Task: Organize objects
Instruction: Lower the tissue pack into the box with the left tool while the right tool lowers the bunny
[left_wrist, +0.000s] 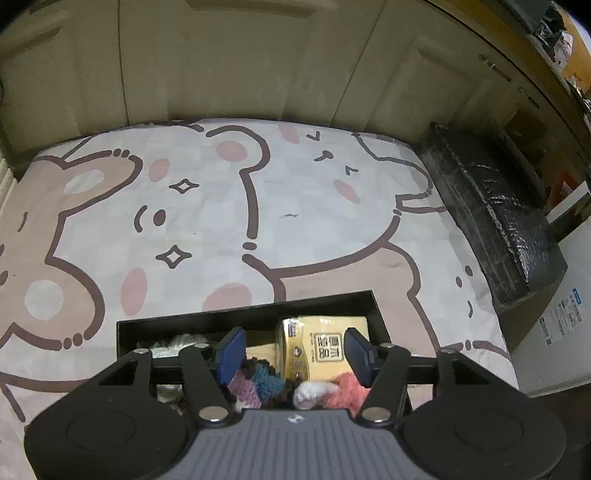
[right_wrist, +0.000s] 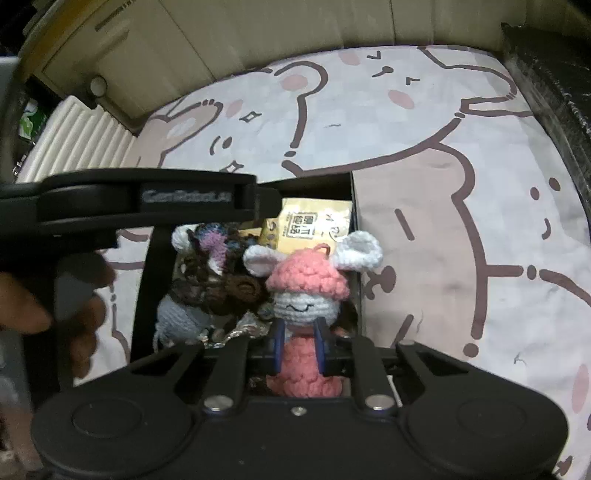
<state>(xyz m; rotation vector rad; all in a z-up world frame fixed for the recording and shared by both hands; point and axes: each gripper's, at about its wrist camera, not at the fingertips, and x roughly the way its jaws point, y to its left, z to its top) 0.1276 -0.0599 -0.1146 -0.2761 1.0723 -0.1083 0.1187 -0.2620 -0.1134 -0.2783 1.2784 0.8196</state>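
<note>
**Pink crochet doll gripped over a black box of small items**

Seen through two fisheye cameras, each looking forward along a hand-held gripper, both pointing steeply down at a bed sheet (left_wrist: 303, 206) printed with cartoon bears.

Right gripper (right_wrist: 300, 345): jaws clamped tight on a pink crochet doll (right_wrist: 306, 291), pads pressing its narrow neck from either side. Pink body bulging below the pads, toward the camera. White smiling face, pink cap and two white ears standing above the pads, upright.

Directly beyond and below the doll, an open black box (right_wrist: 354, 221) lying on the sheet. Inside it, left of the doll: a grey crochet figure (right_wrist: 181, 314), a dark brown crochet piece (right_wrist: 240, 291), and a purple-and-blue one (right_wrist: 216, 240) farther off. At the box's far end, a yellow packet (right_wrist: 306, 225) with printed characters. Crinkled foil (right_wrist: 240, 332) just ahead of the left finger.

To the left and in front of the right gripper, the side of the left gripper, with a person's hand (right_wrist: 55, 306) blurred around its handle.

Left gripper (left_wrist: 293, 354): jaws apart, blue pads separated with nothing pinched, hovering above the same box (left_wrist: 376, 306). Between and below the fingers: purple, teal, white and pink yarn pieces heaped together. Just ahead, the yellow packet (left_wrist: 321, 347) standing on edge. Off to the far right, a black wrapped bundle (left_wrist: 491, 221) along the edge of the bed.
</note>
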